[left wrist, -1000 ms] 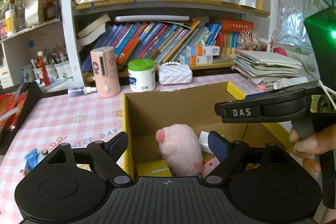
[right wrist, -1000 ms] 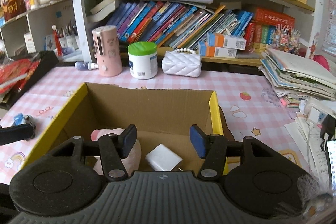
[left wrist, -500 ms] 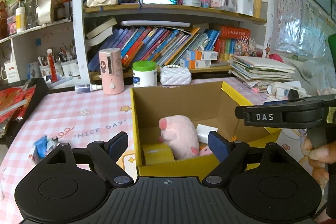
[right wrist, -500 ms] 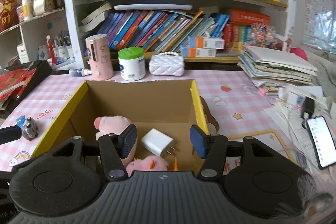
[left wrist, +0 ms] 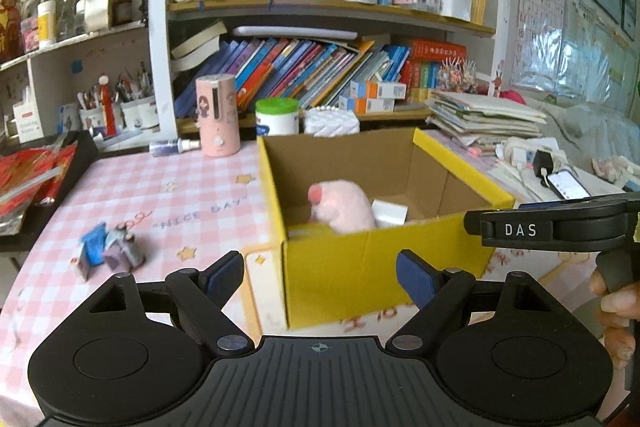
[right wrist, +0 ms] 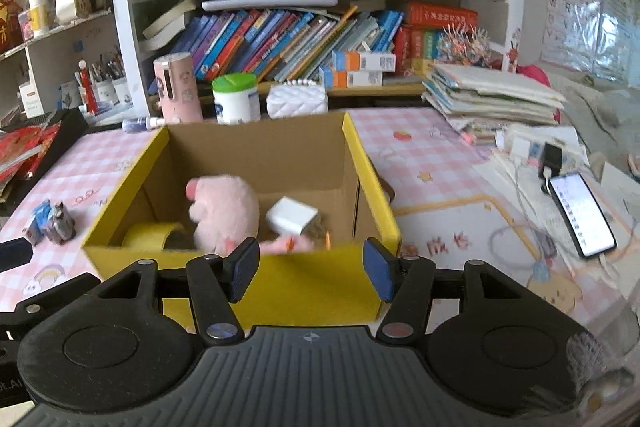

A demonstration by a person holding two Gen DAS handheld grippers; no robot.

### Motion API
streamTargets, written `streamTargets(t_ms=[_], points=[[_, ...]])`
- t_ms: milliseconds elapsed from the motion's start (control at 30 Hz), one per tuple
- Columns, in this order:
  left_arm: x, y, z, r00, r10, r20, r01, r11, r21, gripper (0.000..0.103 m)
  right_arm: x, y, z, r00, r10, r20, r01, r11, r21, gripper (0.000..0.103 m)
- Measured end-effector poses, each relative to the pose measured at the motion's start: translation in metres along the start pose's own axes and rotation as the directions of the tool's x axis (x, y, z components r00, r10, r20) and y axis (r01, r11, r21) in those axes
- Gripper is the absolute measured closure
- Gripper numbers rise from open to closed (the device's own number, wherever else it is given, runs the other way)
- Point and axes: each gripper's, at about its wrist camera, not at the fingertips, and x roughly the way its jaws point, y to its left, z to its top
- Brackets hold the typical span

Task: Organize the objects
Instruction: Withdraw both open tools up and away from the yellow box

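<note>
A yellow cardboard box [left wrist: 380, 267] stands open on the pink checked tablecloth. Inside it lie a pink plush toy [right wrist: 226, 211], a white charger block [right wrist: 292, 215] and a yellow tape roll [right wrist: 152, 235]. The plush [left wrist: 340, 205] and the charger [left wrist: 390, 213] also show over the rim in the left wrist view. My left gripper [left wrist: 320, 277] is open and empty, just short of the box's near left corner. My right gripper [right wrist: 311, 269] hangs before the front wall [right wrist: 304, 287], jaws apart with nothing between them. A hand holds its body [left wrist: 560, 227] at the right.
A small blue and grey toy [left wrist: 108, 251] lies on the cloth left of the box. Behind the box stand a pink cylinder [right wrist: 176, 87], a green-lidded jar [right wrist: 236, 99] and a white quilted purse [right wrist: 296, 99]. Right of it lie a charging phone [right wrist: 580, 215] and stacked papers [right wrist: 492, 95].
Both grippers have drawn back from over the box's inside to in front of its outer wall. The box's contents have not moved. Neither jaw gap has visibly changed.
</note>
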Motion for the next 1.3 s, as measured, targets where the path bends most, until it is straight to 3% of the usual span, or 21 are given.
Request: streamTargets(t_ms=[767, 1300], points=[[-0.065, 0.027, -0.049, 0.997, 0.034, -0.070, -0.033, 0.999, 0.011, 0.017, -0.050, 0.051, -0.069, 0.994, 0.012, -0.105, -0.012, 1.000, 0.003, 0.046], [-0.101, 0.052, -0.069, 0.994, 0.084, -0.068, -0.085, 0.996, -0.004, 0.017, -0.072, 0.088, -0.090, 0.991, 0.061, -0.123, -0.063, 0.998, -0.013, 0.045]])
